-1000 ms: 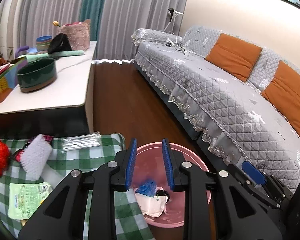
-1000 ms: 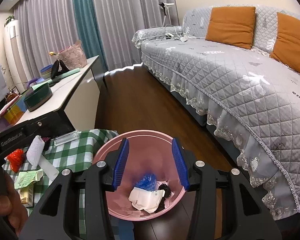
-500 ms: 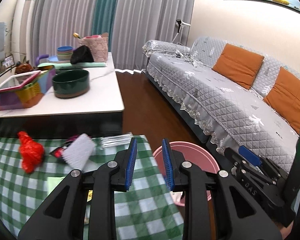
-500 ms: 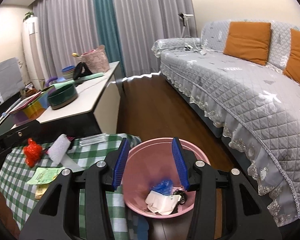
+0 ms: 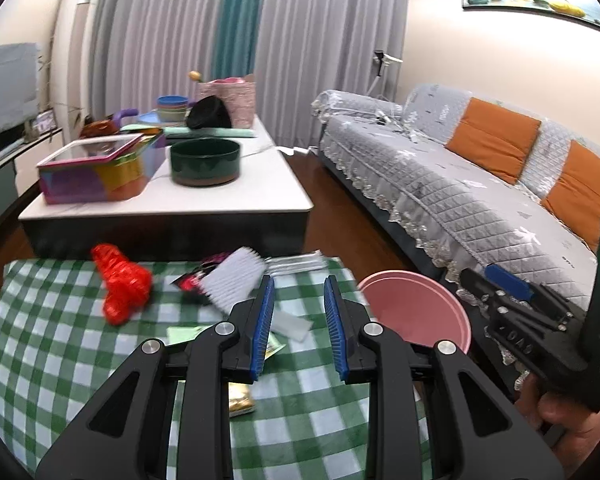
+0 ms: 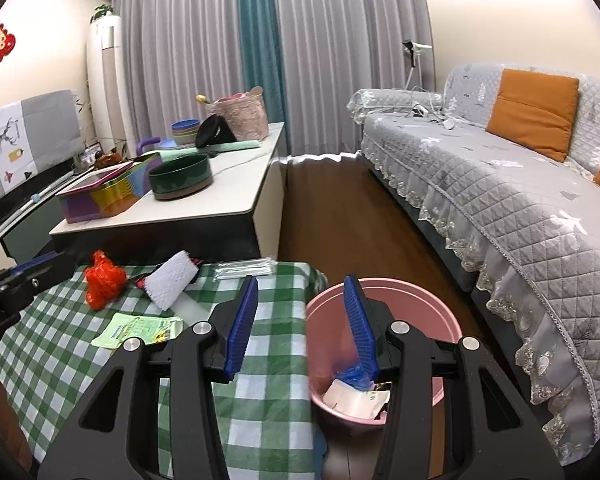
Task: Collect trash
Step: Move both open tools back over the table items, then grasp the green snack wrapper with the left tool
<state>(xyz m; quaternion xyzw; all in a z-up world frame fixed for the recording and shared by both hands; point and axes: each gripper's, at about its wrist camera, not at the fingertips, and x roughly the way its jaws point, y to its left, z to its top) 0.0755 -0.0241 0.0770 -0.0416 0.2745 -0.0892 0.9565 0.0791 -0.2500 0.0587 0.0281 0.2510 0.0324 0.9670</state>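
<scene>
From the left wrist we could see only the near rim of the pink bin [image 5: 416,312]; its inside was out of sight, and the left gripper [image 5: 299,320] covered part of the green packet [image 5: 188,332] and the gold wrapper [image 5: 240,400] lying on the green checked cloth [image 5: 60,360]. Motion blur smeared the white brush [image 5: 236,280] and the dark-red wrapper [image 5: 196,276] beside it. The right gripper [image 5: 516,312] showed at the right edge with a hand [image 5: 568,424] beneath it, its fingers cut off from that side.

Compared with a second earlier, we had swung the left gripper off the bin and over the cloth, so the red mesh bag [image 5: 120,284] and the clear sleeve of sticks [image 5: 296,262] had come into fuller view. The right camera had drifted too: the bin now sat under its right finger only, the cloth under the left.

Both sets of fingers stood apart and carried nothing, the left narrowly, the right gripper [image 6: 300,320] wider. In the right view the bin [image 6: 420,304] stood on the floor touching the cloth's edge, with a blue scrap [image 6: 350,374] and white paper [image 6: 352,400] inside, while the remaining trash lay on the cloth-covered counter.
</scene>
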